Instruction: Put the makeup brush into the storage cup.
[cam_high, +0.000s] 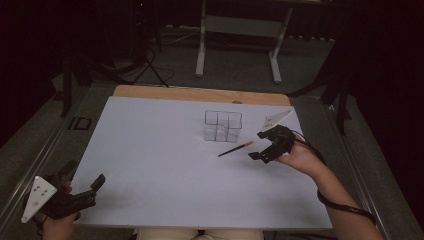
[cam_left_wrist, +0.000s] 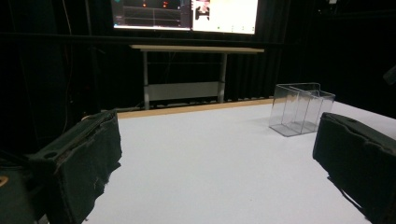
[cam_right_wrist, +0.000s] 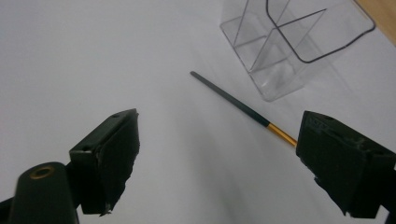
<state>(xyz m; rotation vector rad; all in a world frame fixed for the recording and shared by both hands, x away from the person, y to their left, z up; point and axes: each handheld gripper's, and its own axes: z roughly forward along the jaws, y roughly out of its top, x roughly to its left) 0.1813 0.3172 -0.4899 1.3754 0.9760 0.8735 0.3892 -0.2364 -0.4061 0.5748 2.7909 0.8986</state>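
Slim dark brush (cam_high: 235, 148) with a gold ferrule lying flat on the white surface (cam_high: 150, 160), just in front of a clear divided organizer (cam_high: 223, 125) (upright, compartments empty). Right tongs (cam_high: 261, 146), jaws spread, hover beside the brush's ferrule end. Left tongs (cam_high: 87, 190), likewise spread, sit at the near-left corner, well apart.
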